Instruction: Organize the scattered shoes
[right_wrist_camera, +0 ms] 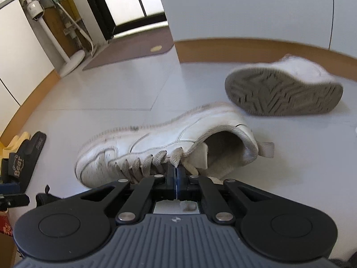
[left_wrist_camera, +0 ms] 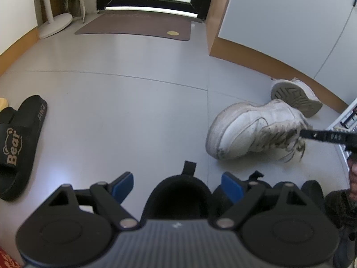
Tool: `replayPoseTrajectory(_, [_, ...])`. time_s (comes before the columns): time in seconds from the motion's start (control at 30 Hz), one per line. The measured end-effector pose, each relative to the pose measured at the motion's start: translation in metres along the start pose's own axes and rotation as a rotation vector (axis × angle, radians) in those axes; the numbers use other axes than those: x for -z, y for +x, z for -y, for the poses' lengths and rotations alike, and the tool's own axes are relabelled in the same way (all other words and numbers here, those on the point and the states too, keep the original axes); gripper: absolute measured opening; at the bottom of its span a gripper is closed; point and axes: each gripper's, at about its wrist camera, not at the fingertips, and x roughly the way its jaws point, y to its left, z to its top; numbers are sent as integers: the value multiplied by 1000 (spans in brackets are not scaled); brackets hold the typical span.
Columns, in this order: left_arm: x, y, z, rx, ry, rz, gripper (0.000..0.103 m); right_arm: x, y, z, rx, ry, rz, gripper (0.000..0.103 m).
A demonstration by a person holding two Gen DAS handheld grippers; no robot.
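Observation:
A scuffed white sneaker [right_wrist_camera: 156,143] lies tilted on the grey floor, toe pointing left. My right gripper [right_wrist_camera: 177,174] is shut on its tongue and laces; from the left wrist view its black finger [left_wrist_camera: 312,135] reaches into the laces of the same sneaker [left_wrist_camera: 245,131]. The second white sneaker [right_wrist_camera: 283,93] lies on its side just behind, grey sole showing, also in the left wrist view [left_wrist_camera: 294,98]. My left gripper [left_wrist_camera: 178,185] stands open over the heel of a black shoe [left_wrist_camera: 178,203], blue pads [left_wrist_camera: 125,185] clear of it. A black "Bear" slipper [left_wrist_camera: 20,143] rests at far left.
Another black shoe [left_wrist_camera: 310,189] sits right of the left gripper. A brown doormat [left_wrist_camera: 136,25] lies before the door, a fan base [left_wrist_camera: 55,24] to its left. A wood-trimmed wall corner [left_wrist_camera: 212,44] juts out behind the sneakers. A white rack [left_wrist_camera: 343,120] lines the right edge.

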Motion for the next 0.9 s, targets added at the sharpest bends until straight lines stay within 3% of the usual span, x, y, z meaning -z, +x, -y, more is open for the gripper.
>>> replayPoseTrajectory(0.23, [-1, 2, 0, -1, 4, -9, 88, -31, -17, -23, 3, -88, 115, 0])
replayPoseTrajectory(0.57, [-7, -6, -16, -20, -22, 17, 88, -23, 16, -34, -40, 8, -36, 7])
replayPoseTrajectory(0.6, [-7, -6, -18, -24, -28, 19, 88, -22, 18, -34, -41, 18, -48, 12])
replayPoseTrajectory(0.67, [-9, -6, -23, -28, -45, 23, 88, -22, 23, -36, -25, 55, -79, 37])
replayPoseTrajectory(0.7, [-10, -6, -24, -28, -52, 26, 88, -21, 23, -37, -15, 70, -82, 55])
replayPoseTrajectory(0.9, [-12, -14, -38, -9, -121, 52, 88, -23, 31, -45, 3, 160, -156, 71])
